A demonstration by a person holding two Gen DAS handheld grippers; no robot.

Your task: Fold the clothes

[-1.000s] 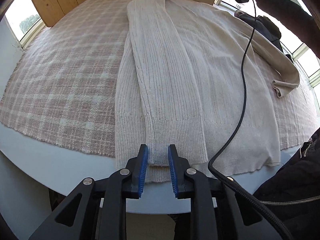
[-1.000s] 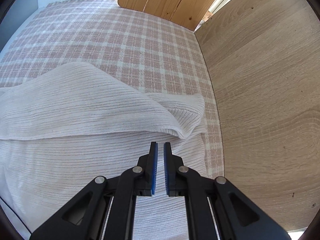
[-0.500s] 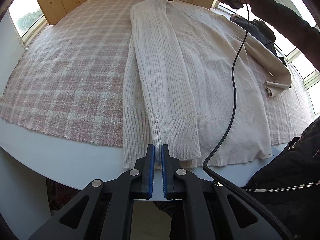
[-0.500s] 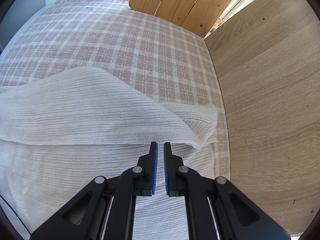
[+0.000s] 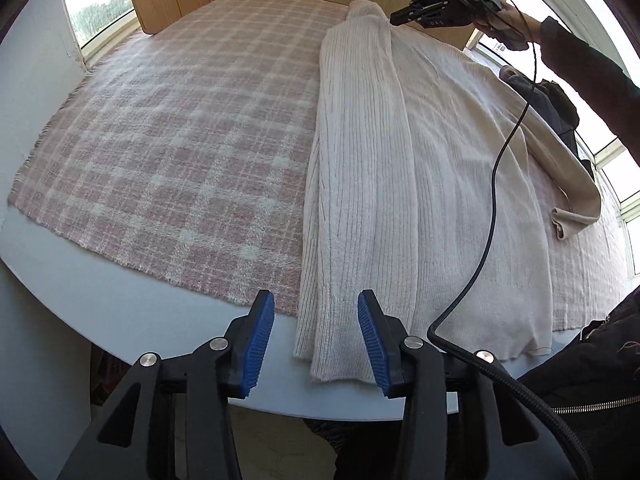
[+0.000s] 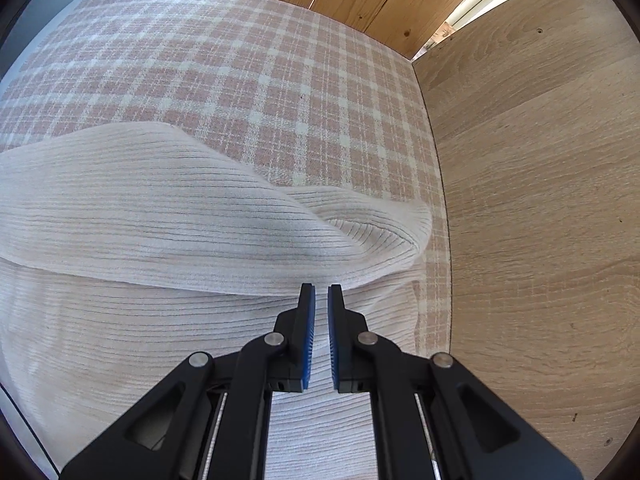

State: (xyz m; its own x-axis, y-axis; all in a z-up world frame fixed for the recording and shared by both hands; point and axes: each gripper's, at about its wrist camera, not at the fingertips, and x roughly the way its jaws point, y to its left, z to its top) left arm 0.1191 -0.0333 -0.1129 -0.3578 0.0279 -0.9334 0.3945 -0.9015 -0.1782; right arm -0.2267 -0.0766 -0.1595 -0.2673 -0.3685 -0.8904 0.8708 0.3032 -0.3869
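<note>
- Plaid cloth (image 5: 168, 152) left of the sweater (image 5: 440, 168): bare, open passage.
- Wooden panel (image 6: 540, 200): bounds the far edge.
- Black cable (image 5: 496, 184): hangs across the sweater.

Almost no writing can be read here. In the left wrist view, the right gripper (image 5: 400, 16) at the far end of the sweater carries a few small pale letters on the side of its black body; they look like "DAS", but they are too small and blurred to be sure. No label or tag with print shows on the sweater (image 5: 400, 168), and none on the checked cloth (image 5: 180, 140) under it. In the right wrist view there is no text, brand, number or sign at all.
</note>
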